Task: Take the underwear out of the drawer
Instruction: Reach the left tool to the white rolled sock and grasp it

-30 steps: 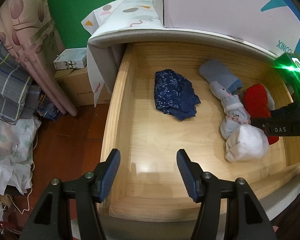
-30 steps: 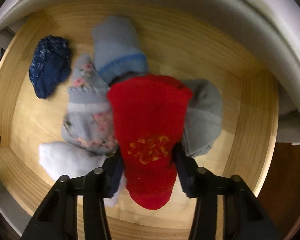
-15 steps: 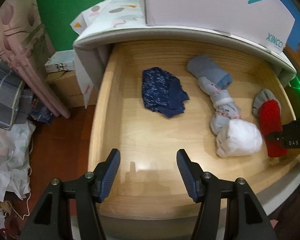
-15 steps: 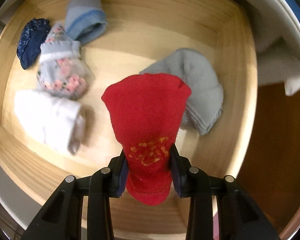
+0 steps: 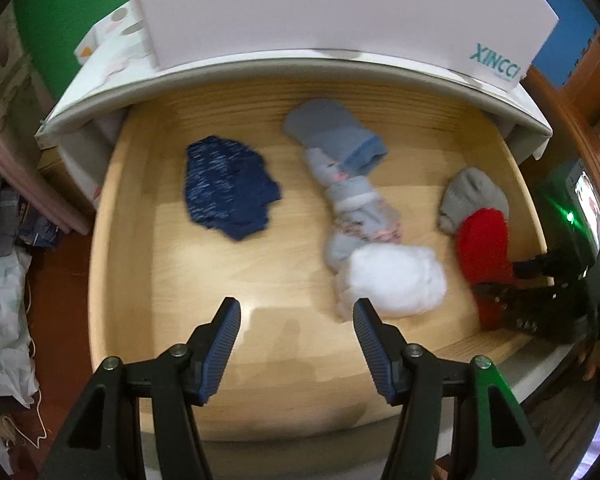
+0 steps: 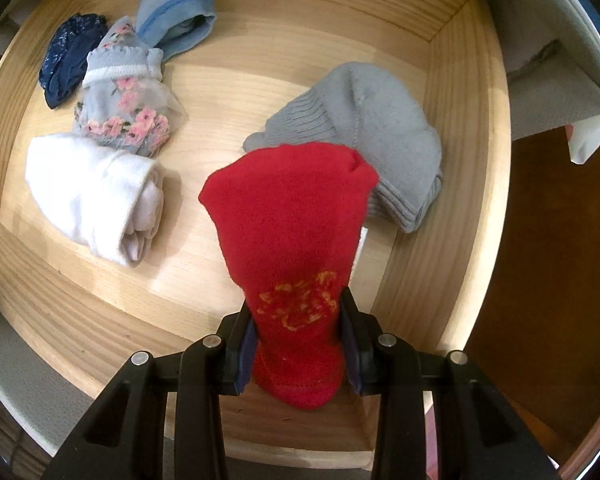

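Note:
The open wooden drawer [image 5: 132, 216] [image 6: 476, 160] holds several rolled garments. My right gripper [image 6: 298, 332] is shut on a red piece [image 6: 288, 216] with a yellow print and holds it lifted over the drawer's front right corner; it also shows in the left wrist view [image 5: 482, 248]. My left gripper [image 5: 296, 336] is open and empty above the drawer's front edge. A dark blue piece [image 5: 228, 188] [image 6: 70, 56] lies at the left. A light blue roll [image 5: 336, 132] [image 6: 176, 12], a floral roll [image 5: 356, 204] [image 6: 124, 92] and a white roll [image 5: 392, 280] [image 6: 92, 192] lie mid-drawer.
A grey roll [image 5: 472, 196] [image 6: 364, 128] lies under the red piece by the right wall. A white box [image 5: 340, 12] stands on the cabinet top. Cloth and bags [image 5: 4, 280] pile on the floor at the left. A green-lit device [image 5: 580, 208] is at the right.
My right gripper has lifted the red piece off the pile and drawn it back toward the front right corner, uncovering the grey roll. My left gripper has shifted right along the drawer, still open.

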The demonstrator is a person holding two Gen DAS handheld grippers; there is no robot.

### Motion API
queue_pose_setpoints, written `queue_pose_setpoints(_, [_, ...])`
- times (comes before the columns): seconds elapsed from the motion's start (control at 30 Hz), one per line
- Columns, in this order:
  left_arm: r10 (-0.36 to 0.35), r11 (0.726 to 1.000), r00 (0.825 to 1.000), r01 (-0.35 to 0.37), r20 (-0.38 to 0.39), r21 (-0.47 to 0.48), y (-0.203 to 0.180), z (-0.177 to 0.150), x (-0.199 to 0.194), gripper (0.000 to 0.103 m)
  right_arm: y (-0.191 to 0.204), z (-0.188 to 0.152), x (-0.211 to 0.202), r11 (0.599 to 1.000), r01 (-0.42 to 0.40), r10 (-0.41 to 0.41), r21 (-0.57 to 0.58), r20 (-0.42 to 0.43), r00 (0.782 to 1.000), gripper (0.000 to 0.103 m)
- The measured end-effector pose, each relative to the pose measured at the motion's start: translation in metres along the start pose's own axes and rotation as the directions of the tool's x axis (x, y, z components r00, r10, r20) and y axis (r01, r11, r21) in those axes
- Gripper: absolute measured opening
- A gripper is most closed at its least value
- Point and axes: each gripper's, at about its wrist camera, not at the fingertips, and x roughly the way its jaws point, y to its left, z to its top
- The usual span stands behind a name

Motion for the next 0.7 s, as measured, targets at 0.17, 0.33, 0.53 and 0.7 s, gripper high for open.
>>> queue_pose_setpoints(0.17, [0.006, 1.0, 1.0, -0.006, -0.021, 0.002, -0.018, 0.011, 0.01, 0.06, 0.013, 0.016, -0.009, 1.0, 0.004, -0.004, -0.007, 0.003, 1.0, 0.034])
queue_pose_setpoints(0.33, [-0.004, 1.0, 0.999, 0.003, -0.051, -0.006, -0.028, 0.017, 0.022, 0.06, 0.019, 0.008, -0.01, 1.0, 0.014, -0.014, -0.011, 0.015, 1.0, 0.034])
queue_pose_setpoints(0.53, [-0.063, 0.996, 0.991, 0.055, -0.118, -0.069, -0.032, 0.028, 0.04, 0.06, 0.03, 0.003, -0.004, 0.999, 0.034, -0.034, -0.025, 0.021, 0.999, 0.035])
queue_pose_setpoints(0.7, [-0.064, 0.992, 0.988, 0.048, -0.14, -0.115, -0.031, 0.035, 0.053, 0.067, 0.038, 0.003, 0.001, 0.999, 0.029, -0.028, -0.026, 0.018, 0.999, 0.036])
